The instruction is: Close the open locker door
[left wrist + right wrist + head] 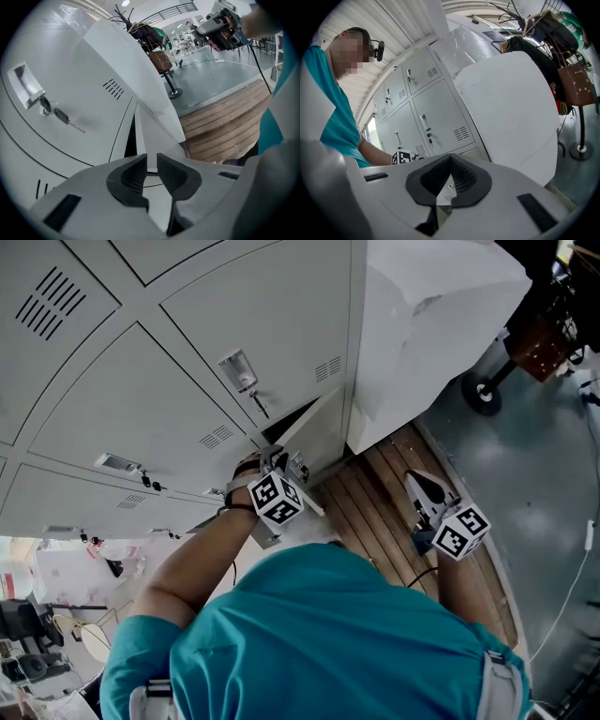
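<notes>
The grey lockers (141, 418) fill the left of the head view. One low locker door (317, 432) stands ajar, with a dark gap (131, 137) at its hinge side. My left gripper (279, 459) is at that door's free edge. In the left gripper view its jaws (151, 169) are shut on the thin edge of the door (152, 129). My right gripper (419, 486) hangs apart to the right over the wooden platform, shut and empty, its pads (461, 176) meeting at the tips. Past them the door (442, 198) shows again.
A big white covered object (422, 324) stands right beside the lockers. A slatted wooden platform (375, 512) runs below, with grey floor (534, 484) to its right. A wheeled stand (483, 395) is at the far right. A key (259, 406) hangs in the locker above.
</notes>
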